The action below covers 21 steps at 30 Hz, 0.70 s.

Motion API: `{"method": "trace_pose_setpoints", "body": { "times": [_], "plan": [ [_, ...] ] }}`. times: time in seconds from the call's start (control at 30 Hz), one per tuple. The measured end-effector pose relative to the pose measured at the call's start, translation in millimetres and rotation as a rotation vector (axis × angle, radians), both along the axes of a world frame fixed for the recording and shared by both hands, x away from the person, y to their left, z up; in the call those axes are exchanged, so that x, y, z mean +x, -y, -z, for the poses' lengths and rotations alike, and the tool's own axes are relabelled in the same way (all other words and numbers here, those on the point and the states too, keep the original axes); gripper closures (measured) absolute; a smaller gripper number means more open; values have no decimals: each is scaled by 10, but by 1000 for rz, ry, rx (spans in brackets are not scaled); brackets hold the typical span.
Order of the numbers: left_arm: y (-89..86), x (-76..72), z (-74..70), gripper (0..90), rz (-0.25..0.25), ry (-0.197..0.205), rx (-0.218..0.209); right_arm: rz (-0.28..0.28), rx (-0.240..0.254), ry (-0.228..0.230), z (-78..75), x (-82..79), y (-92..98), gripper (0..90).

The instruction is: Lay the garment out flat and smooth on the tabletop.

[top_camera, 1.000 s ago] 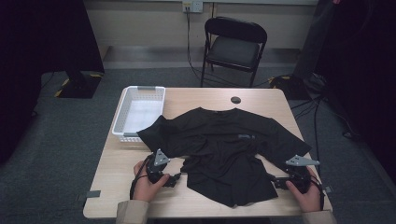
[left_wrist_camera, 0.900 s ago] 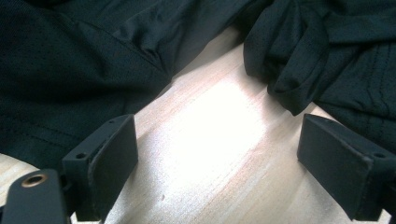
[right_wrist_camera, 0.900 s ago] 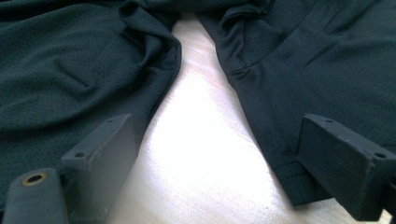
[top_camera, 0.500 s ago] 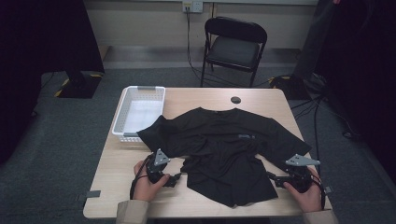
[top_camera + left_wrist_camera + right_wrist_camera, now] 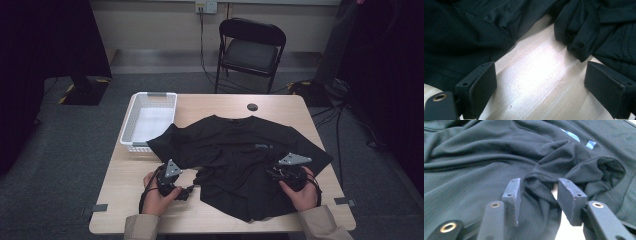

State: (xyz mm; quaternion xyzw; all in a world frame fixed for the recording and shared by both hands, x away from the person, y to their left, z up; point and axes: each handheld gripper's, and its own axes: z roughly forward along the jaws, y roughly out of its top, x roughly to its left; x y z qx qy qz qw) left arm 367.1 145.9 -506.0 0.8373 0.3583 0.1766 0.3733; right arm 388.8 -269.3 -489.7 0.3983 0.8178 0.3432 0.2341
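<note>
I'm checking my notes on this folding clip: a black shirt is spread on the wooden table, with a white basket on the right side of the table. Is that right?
Not quite. The white basket is on the left side of the table, beside the shirt's left sleeve, as the high view shows. The rest holds: the black shirt is spread on the wooden table.

You had a white basket (image 5: 148,120) sitting at the far left of the wooden table (image 5: 125,185). A small dark round object (image 5: 252,106) lay near the table's far edge. Beyond the table stood a black folding chair (image 5: 251,50), with a wall outlet (image 5: 205,6) above a hanging cable.
</note>
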Motion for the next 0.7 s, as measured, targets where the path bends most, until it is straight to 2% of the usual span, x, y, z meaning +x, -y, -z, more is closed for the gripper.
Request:
{"method": "trace_pose_setpoints", "body": {
  "times": [0.07, 0.17, 0.23, 0.3, 0.43, 0.47, 0.53, 0.6, 0.67, 0.7],
  "plan": [
    [0, 1, 1, 106, 1, -1, -1, -23, 7, -23, 15, 45, -36, 618],
    [-2, 4, 0, 106, 5, 0, 0, -26, -12, -36, 21, 83, -73, 787],
    [-2, 4, 0, 106, 5, 0, 0, -16, 15, -50, 11, 119, -36, 852],
    [-3, 4, 0, 106, 5, 0, 0, -10, 39, -42, -43, 127, 22, 860],
    [-6, 7, 0, 106, 10, 0, 0, -6, 132, -26, -218, 85, 187, 859],
    [-6, 7, 0, 106, 10, 0, 0, -6, 132, -26, -218, 85, 187, 859],
    [-7, 8, -1, 106, 10, 0, 1, 7, 155, -15, -291, 61, 284, 858],
    [-6, 7, 0, 106, 10, 0, 0, 24, 200, -16, -332, 58, 423, 834],
    [-7, 9, -1, 106, 11, 0, 2, 46, 203, -17, -330, 74, 484, 810],
    [-7, 9, -1, 106, 11, 0, 1, 73, 181, -21, -312, 105, 551, 799]
  ]
}}
